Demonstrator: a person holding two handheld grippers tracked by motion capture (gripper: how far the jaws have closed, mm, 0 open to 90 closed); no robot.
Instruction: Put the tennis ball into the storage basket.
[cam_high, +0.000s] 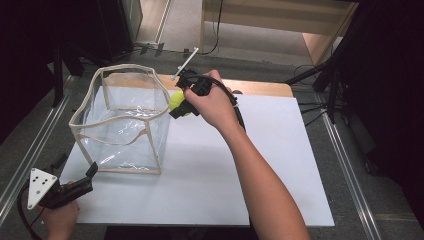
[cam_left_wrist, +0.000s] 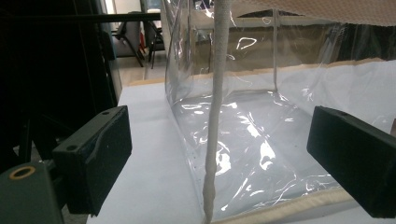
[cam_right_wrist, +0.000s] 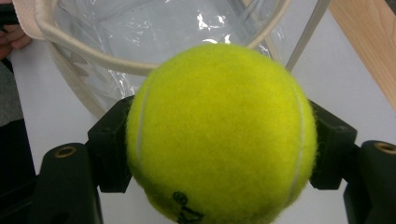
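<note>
Now | right gripper fingers clamp tennis ball | left gripper fingers apart, near clear bag

Unreadable black print low on the tennis ball; no legible text.

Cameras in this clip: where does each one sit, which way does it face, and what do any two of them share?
High view: above the person's side, looking forward and down at the white table; both forearms, left gripper, right gripper.
Left gripper view: rides the left gripper, facing the clear bag corner between open jaws.
Right gripper view: rides the right gripper, facing the tennis ball it clamps, bag rim behind.
Shared: all three show the bag; the high view also shows the ball.
</note>
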